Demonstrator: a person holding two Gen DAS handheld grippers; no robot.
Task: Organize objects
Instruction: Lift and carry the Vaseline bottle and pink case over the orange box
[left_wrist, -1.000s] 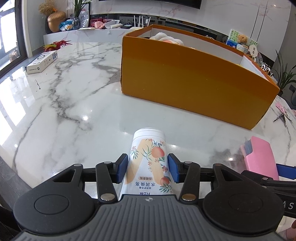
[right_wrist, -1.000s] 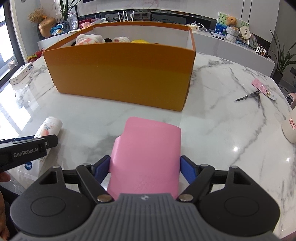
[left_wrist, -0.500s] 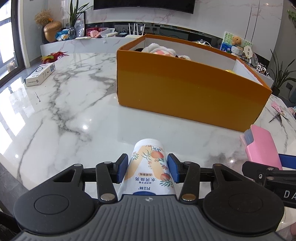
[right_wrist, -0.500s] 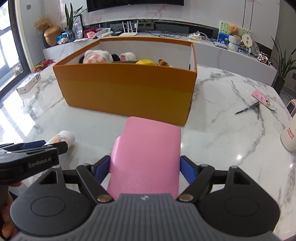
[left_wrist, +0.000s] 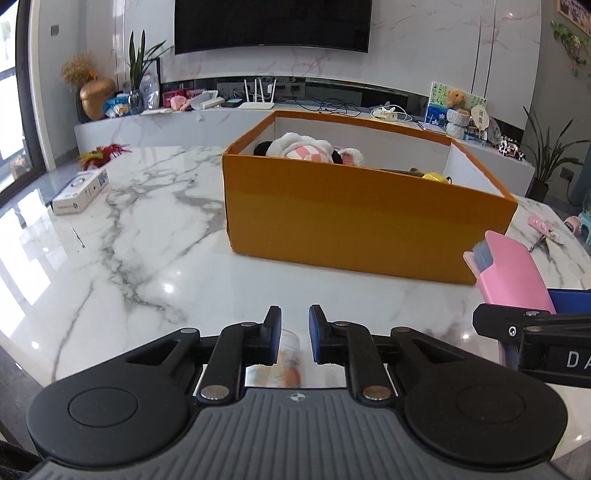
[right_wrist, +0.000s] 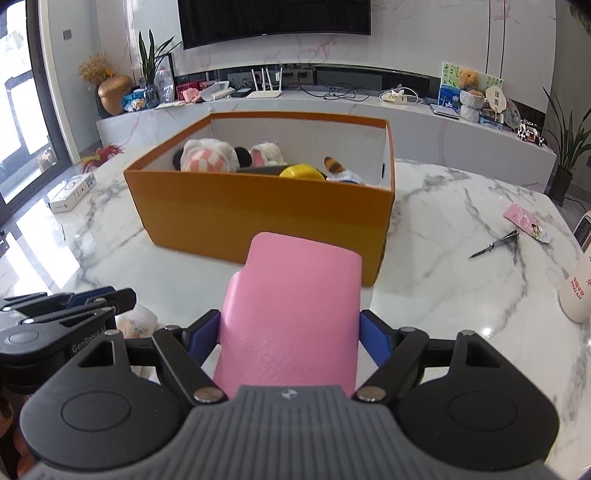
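Left claw (left_wrist: 295, 314) clamped narrow on printed tube (left_wrist: 290, 350); jaws just been closing, tube between pads, blurred and mostly tucked under the claw body. Seen from right wrist view as pale tube end hanging just below left fingertips, clear of table (left_wrist: 147, 258) as far as can be told. Right claw (right_wrist: 290, 325) spread wide but gripping pink pouch (right_wrist: 295, 295) by both side edges, pouch sticking forward along the fingers, long axis pointing at the box.

Key relation: orange box (right_wrist: 258, 221) ahead of both claws, open top, long near wall running across the view. From right claw: box straight ahead and a little left, pouch tip overlapping near wall close to its right corner in the picture. From left claw: box ahead and off to the right, bare table between. Judged nearer: right claw with pouch; left claw further back and to the box's left end.

Box already holding plush toys (right_wrist: 207, 158) at left and a yellow item (right_wrist: 301, 171) mid-right; white inner wall showing at far right, likely free room there. Rim higher than both held things in these views, so probably needs lift over near wall before release. Risk: pouch tip catching on rim; thin grip on tube slipping.
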